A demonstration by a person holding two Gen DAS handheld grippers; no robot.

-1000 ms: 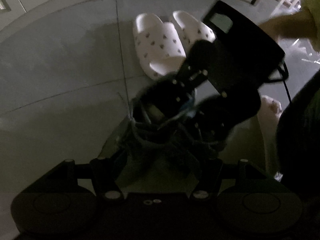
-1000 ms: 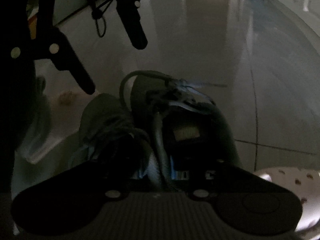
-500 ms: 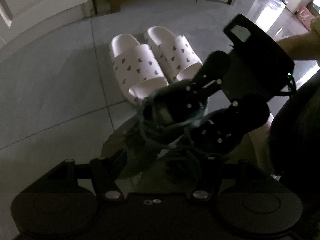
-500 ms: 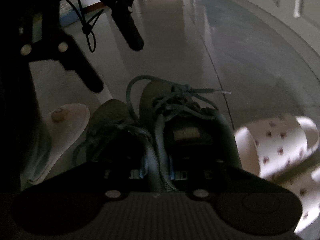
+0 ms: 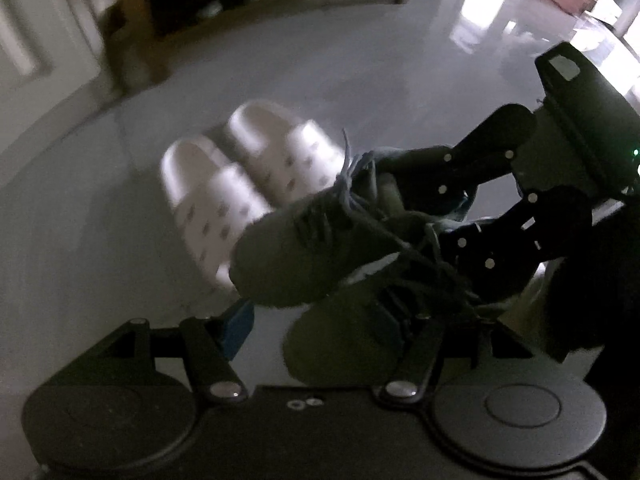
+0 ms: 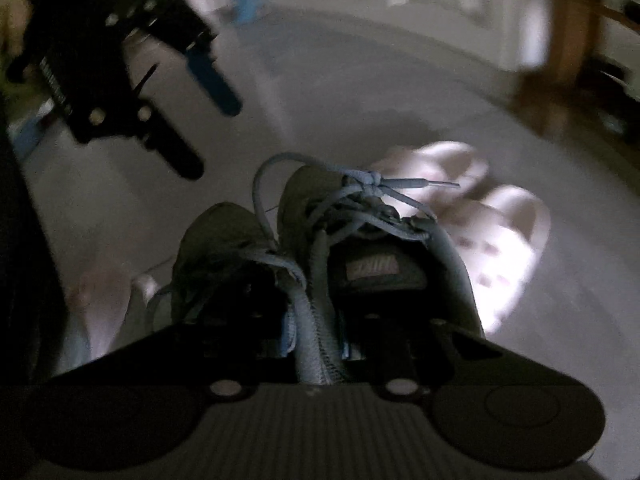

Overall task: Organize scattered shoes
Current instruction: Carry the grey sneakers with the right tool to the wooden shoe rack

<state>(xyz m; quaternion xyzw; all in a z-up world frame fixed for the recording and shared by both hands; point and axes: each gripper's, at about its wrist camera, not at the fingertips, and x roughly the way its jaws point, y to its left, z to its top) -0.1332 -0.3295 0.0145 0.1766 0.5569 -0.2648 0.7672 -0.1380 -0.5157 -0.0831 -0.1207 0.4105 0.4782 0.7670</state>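
Note:
A pair of grey-green sneakers (image 6: 360, 240) with blue-grey laces hangs clear of the floor. My right gripper (image 6: 316, 336) is shut on their inner collars, pinching both shoes together. In the left wrist view the same sneakers (image 5: 304, 256) hang at the centre, with the right gripper (image 5: 452, 216) gripping them from the right. My left gripper (image 5: 338, 320) stands open just below and beside the sneakers' toes, holding nothing. It shows again as the left gripper (image 6: 200, 120) at the upper left, apart from the shoes. A pair of white slippers (image 5: 224, 196) with dark heart marks lies side by side on the floor.
A wooden shoe rack (image 5: 132, 20) holding dark shoes stands at the back, its leg (image 6: 568, 40) close behind the white slippers (image 6: 500, 240). Another pale slipper (image 6: 100, 300) lies at the lower left. White doors (image 5: 36, 40) line the wall. The floor is grey tile.
The right gripper has carried the sneakers up and toward the white slippers and rack while rolling. The left gripper moved along beside them, still open. The slippers came into the right wrist view.

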